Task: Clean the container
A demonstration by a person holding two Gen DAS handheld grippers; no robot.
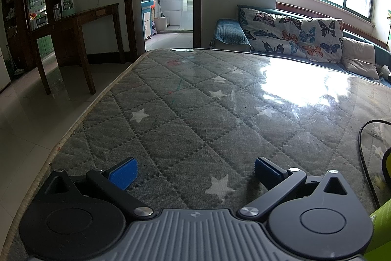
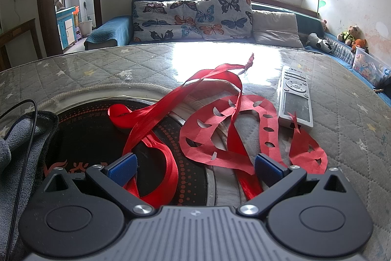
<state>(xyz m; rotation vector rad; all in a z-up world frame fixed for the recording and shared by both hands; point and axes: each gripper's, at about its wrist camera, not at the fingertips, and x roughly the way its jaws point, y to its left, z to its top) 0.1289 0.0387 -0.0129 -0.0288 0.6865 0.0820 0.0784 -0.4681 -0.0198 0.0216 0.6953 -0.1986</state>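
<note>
both grippers' fingers spread, empty; red ribbon (image 2: 156, 114) lies between right gripper (image 2: 195, 169) fingers; left gripper (image 1: 195, 171) over table (image 1: 171, 102).

Ribbon (image 2: 156, 114) is lying across the round cooktop (image 2: 97, 133) set in the table (image 2: 354, 138); paper cutout (image 2: 220, 136) is sitting right of it, overlapping the rim; remote (image 2: 294, 97) is lying further right; cloth (image 2: 22, 138) is resting at left; sofa (image 2: 195, 16) is standing behind.

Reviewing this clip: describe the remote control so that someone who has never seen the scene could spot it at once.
Start at the quilted grey table cover with white stars, seen from the right wrist. Right of the red ribbon and the red paper cutout, the remote control lies flat, pointing toward the sofa. It is the only silver, button-covered slab; everything beside it is red and limp.
</note>
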